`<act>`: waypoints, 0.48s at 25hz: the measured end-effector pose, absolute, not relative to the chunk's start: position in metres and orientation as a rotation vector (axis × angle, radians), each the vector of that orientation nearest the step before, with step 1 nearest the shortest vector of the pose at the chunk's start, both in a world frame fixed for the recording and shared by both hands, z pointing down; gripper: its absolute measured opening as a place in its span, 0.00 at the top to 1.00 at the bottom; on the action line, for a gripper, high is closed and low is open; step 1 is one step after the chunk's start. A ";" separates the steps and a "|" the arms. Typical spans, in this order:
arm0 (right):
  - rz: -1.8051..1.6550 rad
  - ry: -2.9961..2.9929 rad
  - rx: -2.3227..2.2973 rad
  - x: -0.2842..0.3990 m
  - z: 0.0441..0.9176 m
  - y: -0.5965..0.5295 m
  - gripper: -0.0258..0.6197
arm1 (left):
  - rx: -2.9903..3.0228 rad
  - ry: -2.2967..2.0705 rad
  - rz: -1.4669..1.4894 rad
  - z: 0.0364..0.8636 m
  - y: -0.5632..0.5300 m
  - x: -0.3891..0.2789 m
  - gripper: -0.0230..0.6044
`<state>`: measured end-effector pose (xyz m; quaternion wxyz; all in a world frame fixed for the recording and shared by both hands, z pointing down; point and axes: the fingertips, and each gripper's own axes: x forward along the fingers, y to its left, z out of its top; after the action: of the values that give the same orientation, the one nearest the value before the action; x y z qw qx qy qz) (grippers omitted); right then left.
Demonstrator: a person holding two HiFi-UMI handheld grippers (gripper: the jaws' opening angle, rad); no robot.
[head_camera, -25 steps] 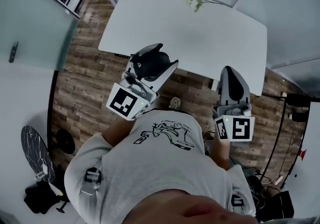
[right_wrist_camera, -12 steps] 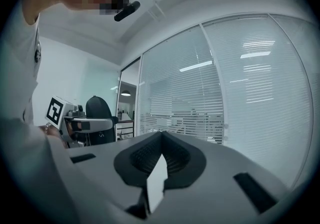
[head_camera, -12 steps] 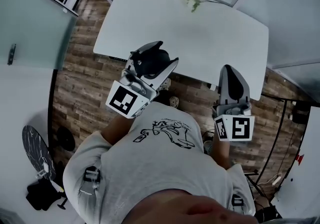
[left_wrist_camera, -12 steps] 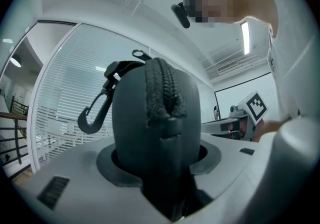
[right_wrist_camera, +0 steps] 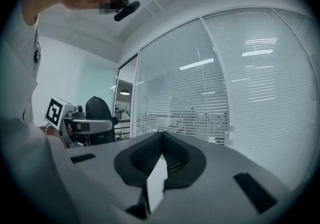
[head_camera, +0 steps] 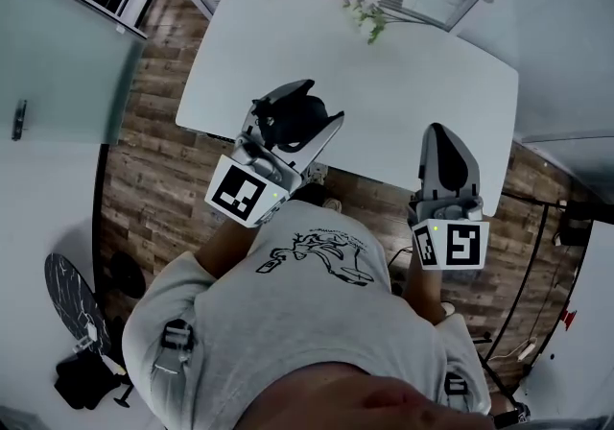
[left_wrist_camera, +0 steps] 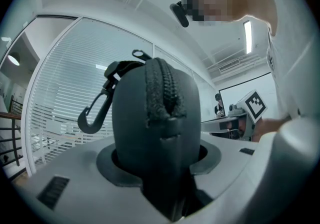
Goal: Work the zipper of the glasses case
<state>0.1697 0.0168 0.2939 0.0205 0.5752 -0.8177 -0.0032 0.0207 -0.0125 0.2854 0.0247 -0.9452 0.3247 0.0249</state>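
Note:
My left gripper (head_camera: pixel 293 121) is shut on a dark glasses case (head_camera: pixel 295 119), held over the near edge of the white table (head_camera: pixel 413 63). In the left gripper view the case (left_wrist_camera: pixel 152 133) stands upright between the jaws, its zipper (left_wrist_camera: pixel 162 93) running up the near face, a carabiner clip (left_wrist_camera: pixel 95 110) hanging at its upper left. My right gripper (head_camera: pixel 447 145) is shut with nothing in it, at the table's near right edge. In the right gripper view its jaws (right_wrist_camera: pixel 161 154) meet with only the room behind them.
A small sprig of white flowers (head_camera: pixel 366 13) lies at the table's far side. Wooden floor (head_camera: pixel 153 169) shows left of the table, and glass walls with blinds (right_wrist_camera: pixel 240 88) stand around. A black round stool (head_camera: pixel 67 289) sits at lower left.
Both grippers have moved forward towards the table with the person; the table edge now lies under them. The left gripper's hold on the case is unchanged, and the right gripper stays shut.

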 end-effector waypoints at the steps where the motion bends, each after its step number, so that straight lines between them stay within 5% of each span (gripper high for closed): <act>1: -0.011 -2.532 1.785 0.169 0.294 0.008 0.95 | -2.924 1.002 0.077 0.286 -0.021 0.020 0.60; 12: -0.011 -2.504 1.805 0.160 0.293 -0.075 0.95 | -2.953 0.960 0.058 0.295 -0.109 0.015 0.60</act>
<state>0.1598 -0.0750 0.2933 0.0273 0.5846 -0.8109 -0.0037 0.0146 -0.1088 0.2952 0.0179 -0.9507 0.3091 0.0187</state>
